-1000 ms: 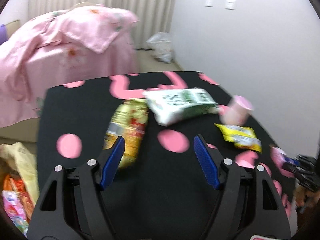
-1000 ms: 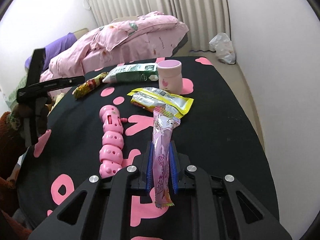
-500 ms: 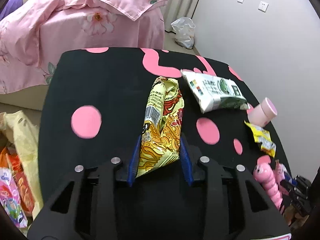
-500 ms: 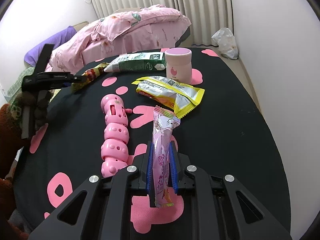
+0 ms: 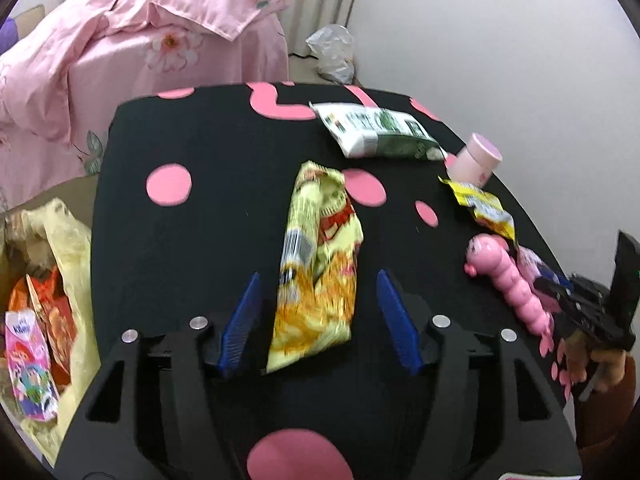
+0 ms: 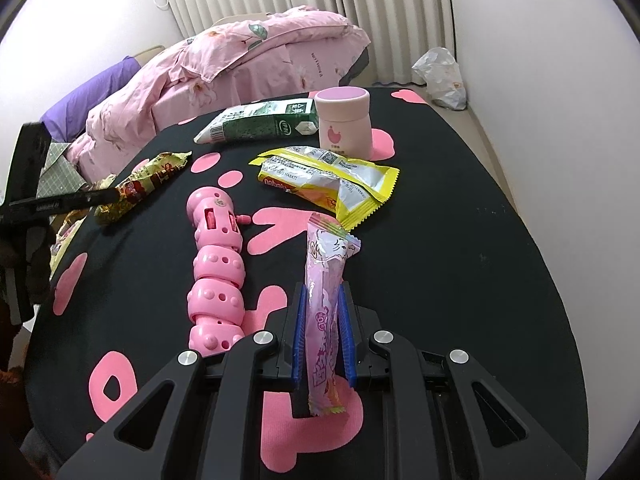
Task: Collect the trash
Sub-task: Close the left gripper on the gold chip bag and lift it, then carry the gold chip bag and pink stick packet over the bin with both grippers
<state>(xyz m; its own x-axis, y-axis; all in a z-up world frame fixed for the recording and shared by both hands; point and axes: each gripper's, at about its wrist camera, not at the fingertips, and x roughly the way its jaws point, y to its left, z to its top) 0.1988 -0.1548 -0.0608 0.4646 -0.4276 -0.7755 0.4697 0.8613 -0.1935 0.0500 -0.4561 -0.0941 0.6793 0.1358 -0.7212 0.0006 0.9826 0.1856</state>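
A yellow snack packet (image 5: 320,240) lies on the black table with pink spots (image 5: 192,240). My left gripper (image 5: 319,276) straddles the packet's near end. Its jaws are opening, and the blue pads (image 5: 240,320) stand clear of the packet on both sides. The right wrist view shows the same packet (image 6: 148,184) at the table's left edge. My right gripper (image 6: 322,292) is shut on a long pink wrapper (image 6: 326,256), which sticks out forward above the table. Left of the table, a yellow bag (image 5: 68,240) holds several wrappers.
A green-and-white carton (image 6: 260,122), a pink jar (image 6: 344,122) and a crumpled yellow wrapper (image 6: 332,180) lie at the far side. A pink caterpillar toy (image 6: 218,264) lies mid-table. A bed with a pink quilt (image 5: 140,40) stands behind. A white plastic bag (image 5: 332,52) sits on the floor.
Half a second ago the left jaws were pinched on the yellow packet; now they have spread and the packet lies loose between them. The right gripper still holds the pink wrapper.
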